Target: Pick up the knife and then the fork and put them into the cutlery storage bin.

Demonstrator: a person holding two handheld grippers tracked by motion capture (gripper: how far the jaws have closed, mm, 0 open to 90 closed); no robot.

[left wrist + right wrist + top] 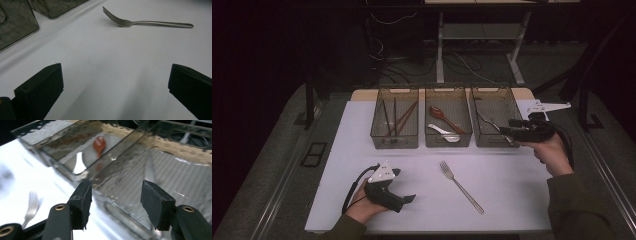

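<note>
A steel fork lies on the white mat in front of three smoky plastic bins. My left gripper rests low on the mat at the front left, open and holding nothing. The fork lies ahead of it, well beyond the left gripper. My right gripper hovers over the near right corner of the right bin. It is open too, and the right gripper has the bin's wall below it. The fork lies off to its left.
The left bin holds dark chopsticks. The middle bin holds a red-brown spoon and a metal spoon. A thin metal utensil lies in the right bin. Desk legs and cables stand beyond the table.
</note>
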